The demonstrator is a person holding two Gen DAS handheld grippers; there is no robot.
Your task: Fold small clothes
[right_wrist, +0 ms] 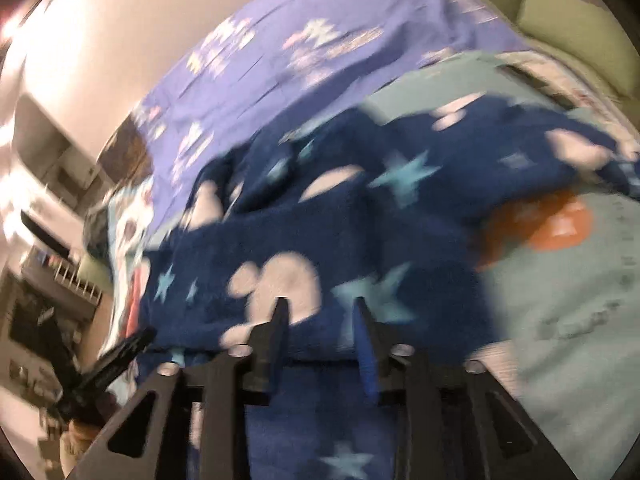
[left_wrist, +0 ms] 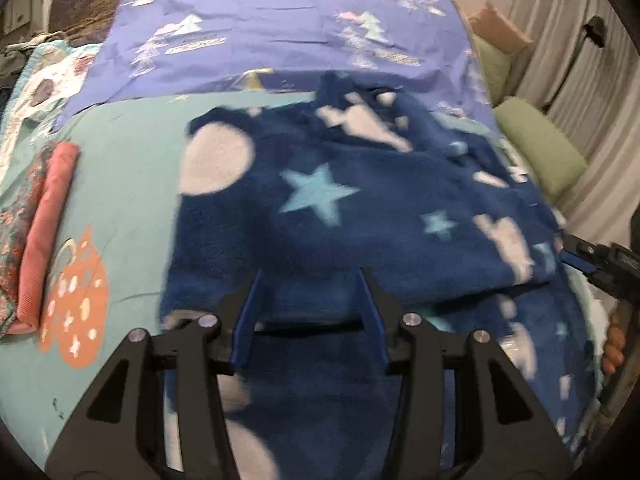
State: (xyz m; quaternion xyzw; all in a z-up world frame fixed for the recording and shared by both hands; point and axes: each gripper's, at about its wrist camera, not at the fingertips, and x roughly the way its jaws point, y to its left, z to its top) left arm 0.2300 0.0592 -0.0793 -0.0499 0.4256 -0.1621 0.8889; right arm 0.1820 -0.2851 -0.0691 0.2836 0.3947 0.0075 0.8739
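Navy fleece garment [left_wrist: 340,208], patterned with pale blue stars and white blotches, lies spread on the bed over a teal sheet [left_wrist: 128,168] printed with an orange shape, its far edge reaching a purple cover [left_wrist: 280,40] with little tree motifs. The left tool [left_wrist: 310,284] hangs over the near part of the fleece, its jaws apart with nothing pinched between them. The right tool [right_wrist: 320,308] also stands with jaws parted above the cloth, gripping nothing. A folded pink cloth [left_wrist: 48,232] rests at the left on the sheet. Green cushions [left_wrist: 540,148] sit beyond the bed's right side. No writing or label can be read; both views are blurred.
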